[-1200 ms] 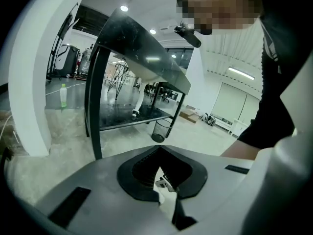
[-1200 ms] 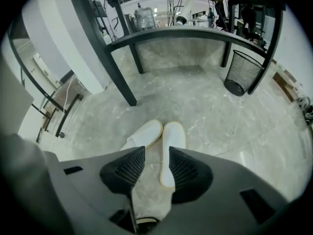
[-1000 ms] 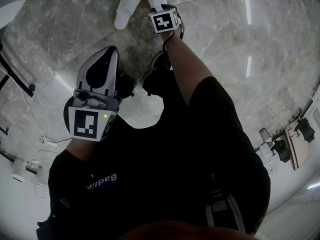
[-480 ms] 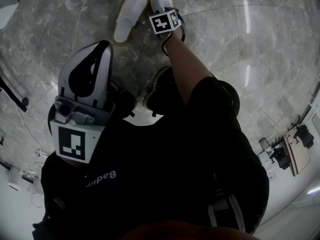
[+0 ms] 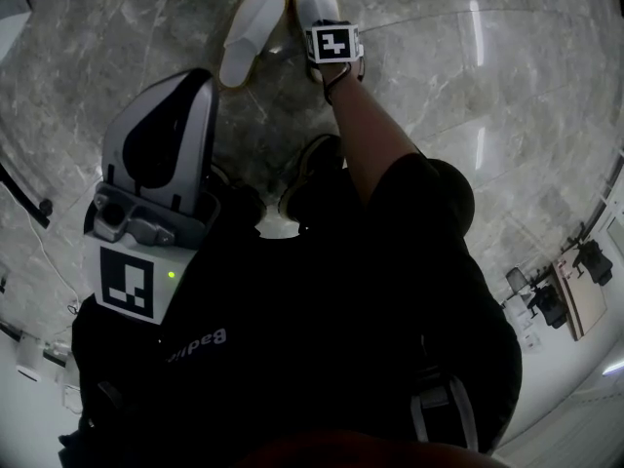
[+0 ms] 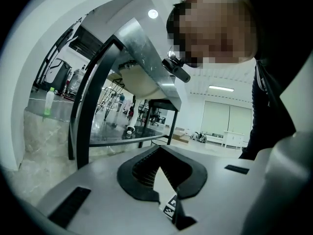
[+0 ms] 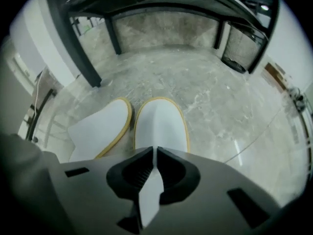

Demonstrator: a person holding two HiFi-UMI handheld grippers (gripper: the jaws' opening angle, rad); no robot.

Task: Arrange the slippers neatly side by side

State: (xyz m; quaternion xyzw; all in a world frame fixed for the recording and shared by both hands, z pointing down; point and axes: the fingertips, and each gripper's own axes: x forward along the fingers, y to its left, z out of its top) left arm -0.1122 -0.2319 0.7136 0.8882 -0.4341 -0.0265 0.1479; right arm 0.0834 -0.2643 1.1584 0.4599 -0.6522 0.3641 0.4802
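Slippers first: the left slipper (image 5: 249, 32) and the right slipper (image 5: 310, 0), both white with a yellow edge, lie on the grey marble floor (image 5: 468, 115) in front of the person's dark shoes (image 5: 314, 164). Their far ends sit just beside each other, while the left slipper slants so that its near end swings away to the left. The right slipper lies straight.

A second ago the right claw (image 7: 153, 151) hung above the pair with its jaws wide. Now it has dropped onto the near end of the right slipper, pointing steeply down, and its jaws have just been closing. They stand pinched to a thin slit on the white edge of that slipper.

The left claw (image 6: 159, 150) is held level near the person's chest, well apart from the slippers. Its jaws meet at the tips with nothing between them. In the head view it looms larger and sits lower on the left side than it did a second ago. Both slippers lie as they did before.
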